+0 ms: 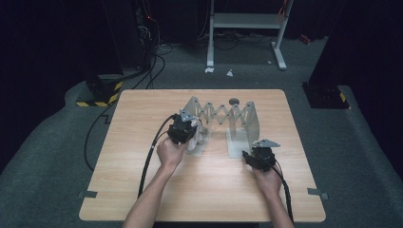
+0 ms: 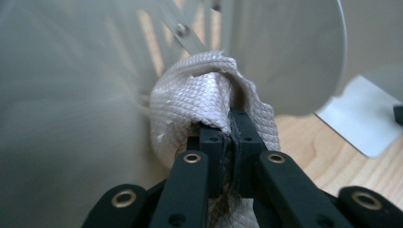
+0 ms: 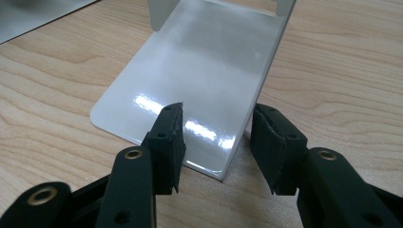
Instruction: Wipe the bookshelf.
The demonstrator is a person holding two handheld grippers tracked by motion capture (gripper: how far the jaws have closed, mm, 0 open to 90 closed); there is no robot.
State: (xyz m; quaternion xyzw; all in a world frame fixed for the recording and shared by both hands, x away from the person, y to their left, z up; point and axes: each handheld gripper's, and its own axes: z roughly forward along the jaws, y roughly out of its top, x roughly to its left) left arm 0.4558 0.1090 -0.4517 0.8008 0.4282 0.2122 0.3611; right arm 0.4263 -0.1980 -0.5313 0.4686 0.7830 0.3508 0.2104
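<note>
— What's on the table (image 1: 142,190)?
— A grey folding rack (image 1: 223,116), stretched across the middle. The left hand-held gripper (image 2: 228,128) is clenched on a white cloth (image 2: 199,85), right against the rack's left end.
— And the right hand-held gripper (image 3: 216,130)?
— Jaws apart, straddling the edge of the rack's right foot plate (image 3: 199,71), holding nothing.

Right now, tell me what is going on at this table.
A person works at a wooden table with a gripper in each hand. The left gripper is shut on a white textured cloth and holds it up against the left end of a grey metal scissor-type rack. The right gripper is open, its jaws straddling the near corner of the rack's flat right base plate without clamping it. The cloth is not yet hung on the rack.
</note>
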